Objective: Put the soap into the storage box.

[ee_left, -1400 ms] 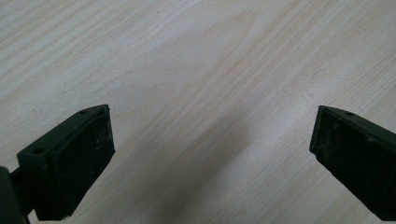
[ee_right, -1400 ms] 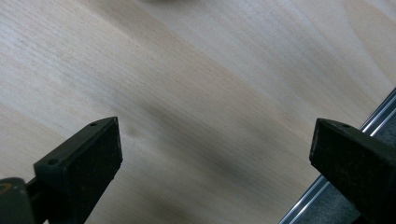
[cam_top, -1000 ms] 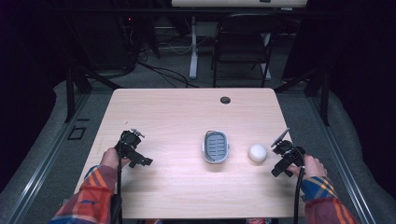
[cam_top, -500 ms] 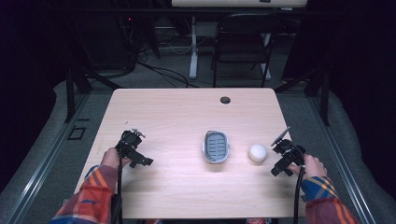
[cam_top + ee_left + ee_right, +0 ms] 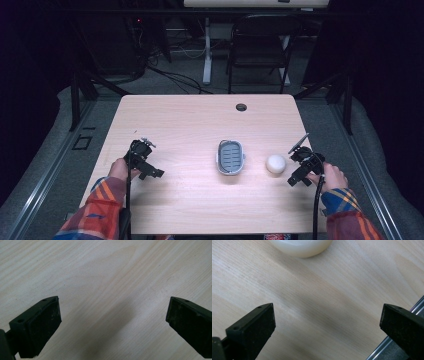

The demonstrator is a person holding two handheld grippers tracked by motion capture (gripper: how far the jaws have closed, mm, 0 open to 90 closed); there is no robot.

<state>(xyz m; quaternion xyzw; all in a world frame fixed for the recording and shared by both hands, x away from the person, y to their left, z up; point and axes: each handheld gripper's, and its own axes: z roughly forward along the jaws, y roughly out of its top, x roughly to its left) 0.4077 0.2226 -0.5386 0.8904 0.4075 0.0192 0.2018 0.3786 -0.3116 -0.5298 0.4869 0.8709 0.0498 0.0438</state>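
Left gripper (image 5: 144, 161): jaws wide apart, nothing between them, bare wood below; well to the left of the soap dish, near the table's left edge.
Right gripper (image 5: 303, 165): jaws spread, empty; just right of the white soap, off the dish's right side.
Soap dish (image 5: 230, 157): grey oval, ribbed insert, mid-table (image 5: 190, 125), flat.
White soap (image 5: 275, 163): round, on the wood just right of the dish, not touching it; its edge shows ahead of the right jaws.
Grommet hole (image 5: 241, 107): far edge, beyond the dish.
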